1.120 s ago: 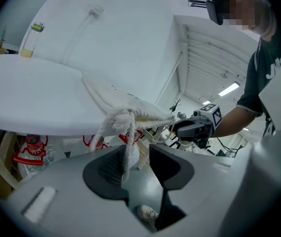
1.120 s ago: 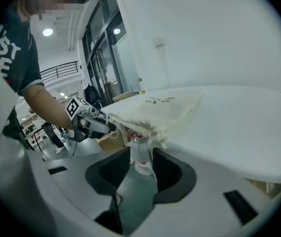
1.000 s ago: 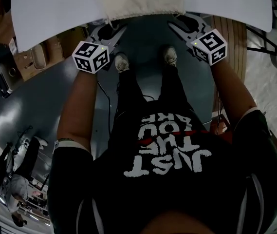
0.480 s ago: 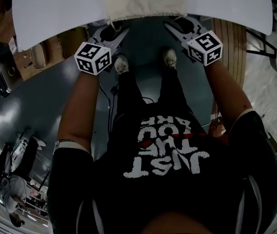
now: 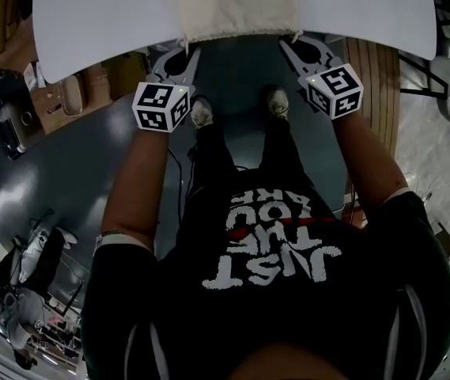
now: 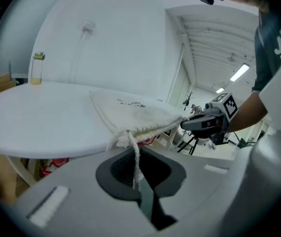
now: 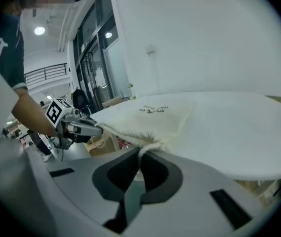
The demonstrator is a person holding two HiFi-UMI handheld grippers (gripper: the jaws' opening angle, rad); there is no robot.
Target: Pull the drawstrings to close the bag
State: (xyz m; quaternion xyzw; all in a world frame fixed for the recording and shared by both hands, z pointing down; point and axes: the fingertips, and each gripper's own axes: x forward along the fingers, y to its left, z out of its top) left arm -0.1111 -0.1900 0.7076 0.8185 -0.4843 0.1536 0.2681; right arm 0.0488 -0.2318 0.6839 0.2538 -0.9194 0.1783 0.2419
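Note:
A cream drawstring bag (image 5: 236,6) lies on the white table (image 5: 90,14) with its gathered mouth at the near edge. My left gripper (image 5: 183,52) is at the mouth's left corner. In the left gripper view the white left drawstring (image 6: 135,154) hangs from the bag (image 6: 130,112) down into my left gripper (image 6: 139,184), whose jaws are closing and pinch it. My right gripper (image 5: 289,44) is at the right corner. The right drawstring (image 7: 147,149) runs from the bag (image 7: 150,115) into my right gripper (image 7: 139,171), which is shut on it.
A small bottle (image 6: 37,68) stands at the table's far side. Cardboard boxes (image 5: 66,93) sit on the floor under the table's left part. The person's shoes (image 5: 201,111) stand close to the table edge, between the two grippers.
Both grippers have moved in to the corners of the bag's mouth. The left jaws, spread wide before, have come together on the cord.

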